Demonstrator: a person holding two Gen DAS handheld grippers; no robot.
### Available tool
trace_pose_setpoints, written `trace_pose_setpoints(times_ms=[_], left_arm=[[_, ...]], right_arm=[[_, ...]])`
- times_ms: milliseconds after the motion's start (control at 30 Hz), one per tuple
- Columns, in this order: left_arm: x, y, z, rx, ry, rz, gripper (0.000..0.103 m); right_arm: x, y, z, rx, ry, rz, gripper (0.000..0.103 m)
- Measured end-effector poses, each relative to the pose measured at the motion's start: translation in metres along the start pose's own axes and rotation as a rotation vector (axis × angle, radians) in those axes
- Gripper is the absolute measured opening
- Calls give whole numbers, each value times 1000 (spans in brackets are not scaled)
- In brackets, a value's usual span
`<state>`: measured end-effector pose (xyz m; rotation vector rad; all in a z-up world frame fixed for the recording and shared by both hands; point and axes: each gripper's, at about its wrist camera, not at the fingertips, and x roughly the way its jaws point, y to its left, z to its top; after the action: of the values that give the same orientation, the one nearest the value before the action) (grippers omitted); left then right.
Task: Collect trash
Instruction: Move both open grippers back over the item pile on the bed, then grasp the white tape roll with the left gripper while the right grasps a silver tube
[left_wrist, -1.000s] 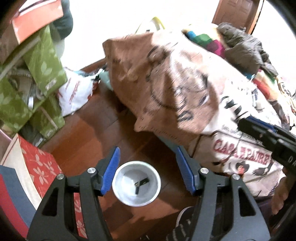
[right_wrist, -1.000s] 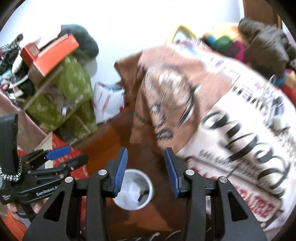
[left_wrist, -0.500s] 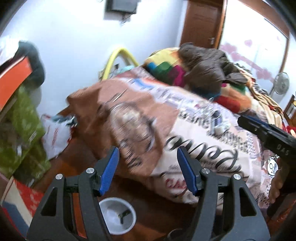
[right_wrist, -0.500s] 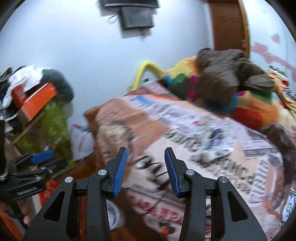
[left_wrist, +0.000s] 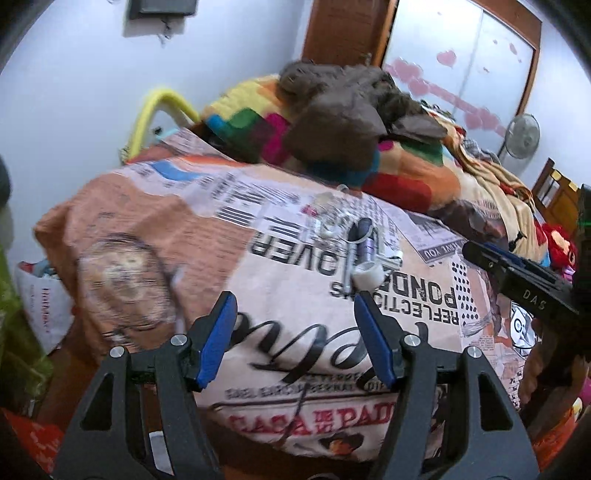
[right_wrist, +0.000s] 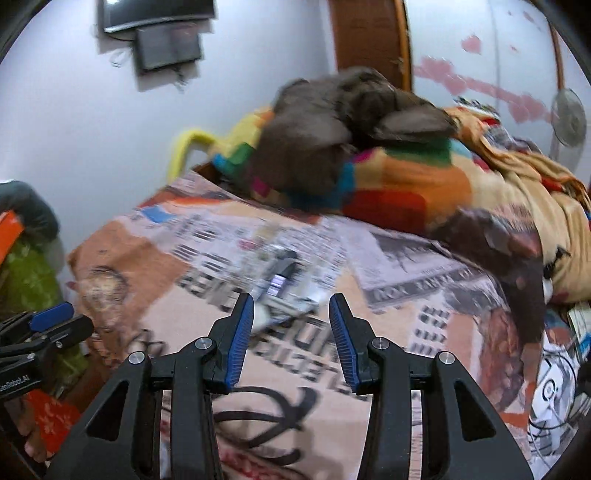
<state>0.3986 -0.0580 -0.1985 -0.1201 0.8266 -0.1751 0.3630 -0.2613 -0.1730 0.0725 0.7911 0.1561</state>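
both tools (left_wrist: 293, 332) (right_wrist: 291, 332) released, empty | trash pile (left_wrist: 354, 240) ahead on bedspread (left_wrist: 295, 288)

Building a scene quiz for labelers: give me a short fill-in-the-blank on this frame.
1. The small pile of trash lies on the ____ bedspread.
2. The left gripper holds ____ between its fingers.
3. The pads on the right gripper are coloured ____.
4. The heap of clothes beyond the trash is ____.

Missing: newspaper-print; nothing; blue; brown
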Motion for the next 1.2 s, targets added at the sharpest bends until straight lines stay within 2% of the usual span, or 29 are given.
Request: trace_pose_setpoints(times_ms=[100,167,400,667,833,867,933,967,1200], left_arm=[[32,-10,4,6,38,-21,65],[52,-17,7,6,61,-49,65],[102,-44,9,36,131,-112,65],[148,-54,16,-56,182,-185,65],[157,-60,15,-68,180,-192,63],[158,-61,15,-63,181,-188,61],[160,-63,13,-50,189,-181,50],[158,-63,13,-42,184,-181,49],[139,-50,14,-39,142,-177,47]], right_arm=[[13,-16,-2,41,41,-3,39],[23,-22,1,72,62,25,39],[46,-33,7,104,81,32,39],[65,-48,-1,133,141,32,39],[66,-48,-2,144,145,61,39],[65,-47,-1,140,141,68,39],[64,-43,0,126,134,73,39],[64,-41,0,118,129,73,39],[68,-30,5,109,111,146,39]])
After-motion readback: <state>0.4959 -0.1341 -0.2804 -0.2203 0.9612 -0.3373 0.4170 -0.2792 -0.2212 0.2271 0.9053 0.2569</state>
